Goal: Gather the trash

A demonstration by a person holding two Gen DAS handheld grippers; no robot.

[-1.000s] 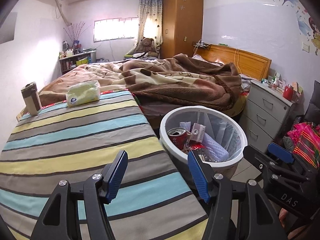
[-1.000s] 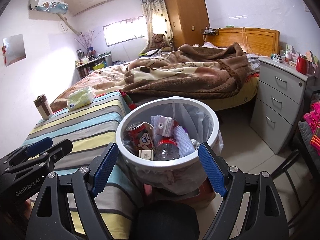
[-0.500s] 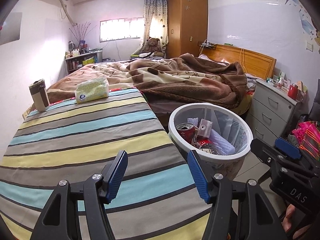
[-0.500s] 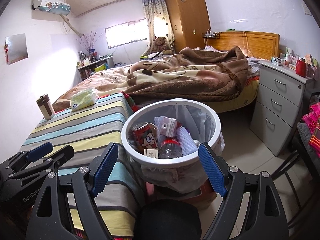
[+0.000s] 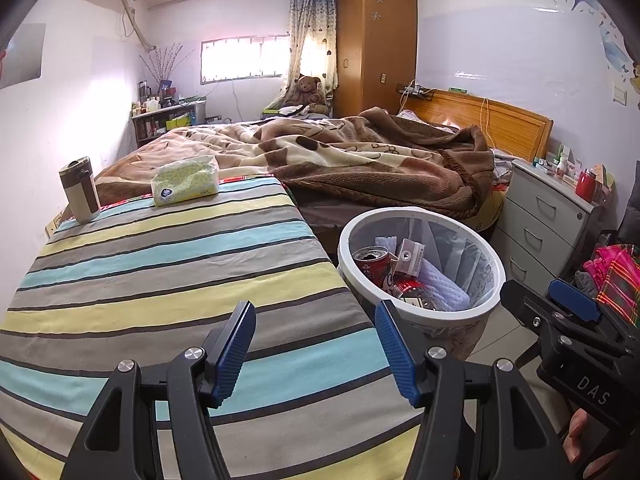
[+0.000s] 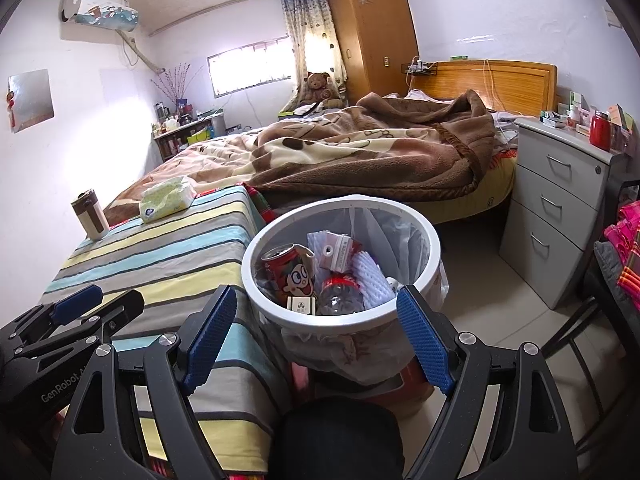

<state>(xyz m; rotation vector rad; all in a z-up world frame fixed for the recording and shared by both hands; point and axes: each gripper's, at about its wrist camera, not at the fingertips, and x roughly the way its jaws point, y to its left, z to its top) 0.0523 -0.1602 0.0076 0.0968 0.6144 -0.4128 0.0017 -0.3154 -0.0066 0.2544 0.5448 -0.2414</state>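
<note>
Nothing is gripped as both grippers are drawn back from the full wastebasket (image 6: pixel 340 316): left gripper (image 5: pixel 316 350) part-spread, right gripper (image 6: pixel 316 338) spread wide; collection looks finished

Bin (image 5: pixel 420 312) right of table (image 5: pixel 160 280), can (image 5: pixel 370 266) inside, bed (image 5: pixel 360 160) behind

A striped cloth (image 5: pixel 160 280) in yellow, blue, grey and brown is spread over a table, and at its far end a brown-and-cream tumbler (image 5: pixel 80 190) is stood upright, with a soft pack of tissues (image 5: pixel 186 179) laid near it, apart from it. Behind the table a bed is seen, covered by a rumpled brown blanket (image 5: pixel 360 164). A grey drawer cabinet (image 6: pixel 560 208) is placed beside the bed, a red jar (image 6: pixel 600 130) resting on top, and a wooden wardrobe (image 5: pixel 376 44) is stood in the far corner.
</note>
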